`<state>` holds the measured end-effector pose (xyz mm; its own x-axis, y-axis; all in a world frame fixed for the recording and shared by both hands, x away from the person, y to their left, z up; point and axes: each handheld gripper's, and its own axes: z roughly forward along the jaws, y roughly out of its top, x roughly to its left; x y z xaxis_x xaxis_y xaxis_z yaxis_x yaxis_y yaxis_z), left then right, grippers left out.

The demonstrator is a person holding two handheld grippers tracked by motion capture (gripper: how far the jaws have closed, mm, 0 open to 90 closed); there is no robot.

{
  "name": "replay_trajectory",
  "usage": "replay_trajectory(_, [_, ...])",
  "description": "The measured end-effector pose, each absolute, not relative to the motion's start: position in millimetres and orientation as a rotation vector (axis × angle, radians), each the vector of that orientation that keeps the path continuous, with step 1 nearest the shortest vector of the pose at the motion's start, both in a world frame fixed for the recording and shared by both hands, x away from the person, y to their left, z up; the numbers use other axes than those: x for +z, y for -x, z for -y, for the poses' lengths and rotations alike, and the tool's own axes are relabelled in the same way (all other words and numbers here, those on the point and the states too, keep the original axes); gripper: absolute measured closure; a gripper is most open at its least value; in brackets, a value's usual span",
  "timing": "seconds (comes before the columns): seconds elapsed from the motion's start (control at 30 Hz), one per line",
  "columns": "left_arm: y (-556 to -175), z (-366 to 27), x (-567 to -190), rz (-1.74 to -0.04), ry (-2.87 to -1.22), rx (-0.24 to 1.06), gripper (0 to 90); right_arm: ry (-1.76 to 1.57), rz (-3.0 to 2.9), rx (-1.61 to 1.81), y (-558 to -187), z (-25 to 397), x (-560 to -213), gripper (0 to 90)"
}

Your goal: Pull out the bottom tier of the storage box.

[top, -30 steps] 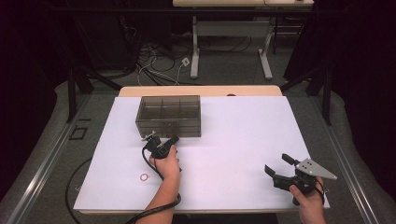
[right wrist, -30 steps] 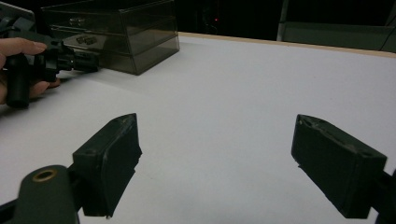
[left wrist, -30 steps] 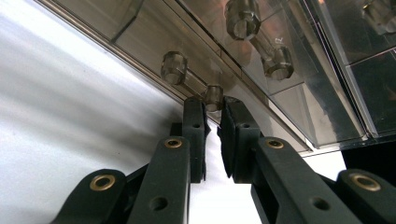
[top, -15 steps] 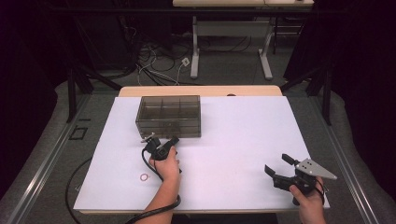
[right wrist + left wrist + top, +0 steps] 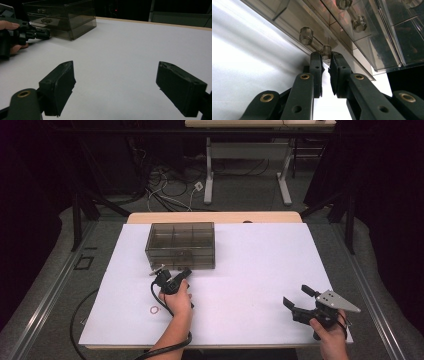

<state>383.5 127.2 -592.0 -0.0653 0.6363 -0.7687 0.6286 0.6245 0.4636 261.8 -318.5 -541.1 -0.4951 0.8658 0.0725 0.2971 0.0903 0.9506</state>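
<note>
Item: drawer box (image 5: pixel 181 245), smoked clear plastic, several drawers, each with a small bar handle.
Location: far left part of the white table (image 5: pixel 260 265), near its back edge.
Point of hold: lower drawer handle (image 5: pixel 315 43), a clear bar on two round posts; take it across the bar.
Handling, judged: light, rigid, brittle plastic; smooth and likely slippery between the pads; the whole box may slide on the table when a drawer is pulled.
Left gripper (image 5: pixel 325 56): at the box front, jaws nearly together with a narrow gap, tips on either side of one post of the handle; whether they pinch it cannot be told.
Right gripper (image 5: pixel 296 300): near right part of the table, well apart from the box, jaws wide apart, holding nothing.
Contents of box: dividers visible through the top; one dark item dimly seen in a drawer from the right gripper view, kind not readable.
Other: small red ring (image 5: pixel 154 309) on the table, just beside the left hand (image 5: pixel 176 301).
</note>
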Motion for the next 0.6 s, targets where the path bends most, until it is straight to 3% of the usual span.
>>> replay_trajectory(0.6, [-373.8,-129.1,-592.7,-1.733,-1.040,-0.008,80.7,-1.131,-1.844,1.427,-262.6,317.7,-541.8,14.7])
